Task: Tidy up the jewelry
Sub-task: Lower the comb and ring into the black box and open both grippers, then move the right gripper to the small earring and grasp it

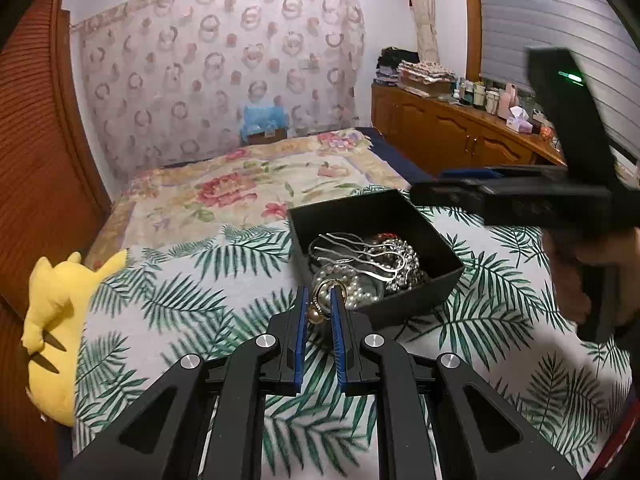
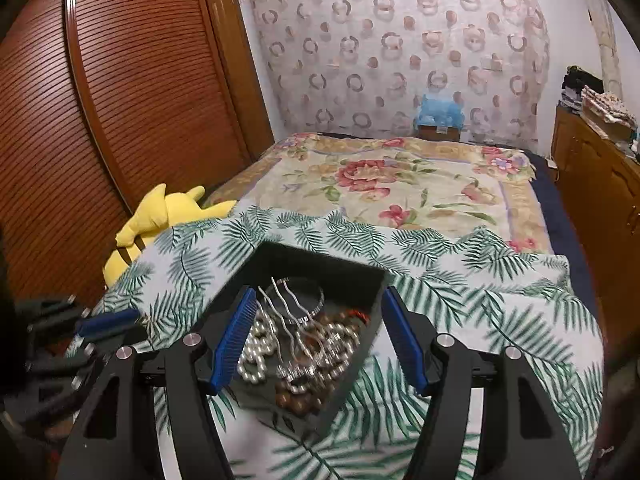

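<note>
L wrist: 1 box (image 1: 376, 216), 1 ring (image 1: 325, 294) btwn jaws.

Soft, even indoor light fills both views, fairly dim, with no harsh glare. Fisheye distortion bends the wardrobe (image 2: 120, 100) and walls, and the corners go black. The jewelry (image 2: 296, 344) in the right wrist view is motion-blurred; the bed (image 1: 248, 192) stays sharp.

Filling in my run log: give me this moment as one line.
left claw: shut on gold ring | right claw: open, above black square box | box: pearl beads, silver hair comb
</note>
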Tool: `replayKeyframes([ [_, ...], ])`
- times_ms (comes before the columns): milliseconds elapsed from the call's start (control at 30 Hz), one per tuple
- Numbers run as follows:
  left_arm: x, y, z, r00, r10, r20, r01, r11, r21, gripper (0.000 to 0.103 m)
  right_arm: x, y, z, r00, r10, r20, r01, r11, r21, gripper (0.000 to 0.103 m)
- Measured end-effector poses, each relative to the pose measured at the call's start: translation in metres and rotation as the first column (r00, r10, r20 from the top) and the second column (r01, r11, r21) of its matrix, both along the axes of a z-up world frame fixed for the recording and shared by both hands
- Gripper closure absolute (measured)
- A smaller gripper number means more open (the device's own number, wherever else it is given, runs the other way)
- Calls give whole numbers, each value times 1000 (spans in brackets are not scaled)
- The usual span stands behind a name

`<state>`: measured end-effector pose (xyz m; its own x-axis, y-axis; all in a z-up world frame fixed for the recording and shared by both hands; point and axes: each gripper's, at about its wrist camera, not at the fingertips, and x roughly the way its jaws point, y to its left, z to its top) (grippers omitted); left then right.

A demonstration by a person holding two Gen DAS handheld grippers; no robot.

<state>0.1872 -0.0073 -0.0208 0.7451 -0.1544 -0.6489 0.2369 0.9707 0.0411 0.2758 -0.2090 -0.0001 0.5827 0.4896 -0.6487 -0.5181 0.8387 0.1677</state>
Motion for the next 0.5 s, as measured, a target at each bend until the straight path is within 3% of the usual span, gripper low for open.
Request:
replayKeyframes([
  [500,48,-34,-5,1000,-4,-21,5,999,33,93,-40,-55,-13,998,-53,20,54,998,-31,36],
])
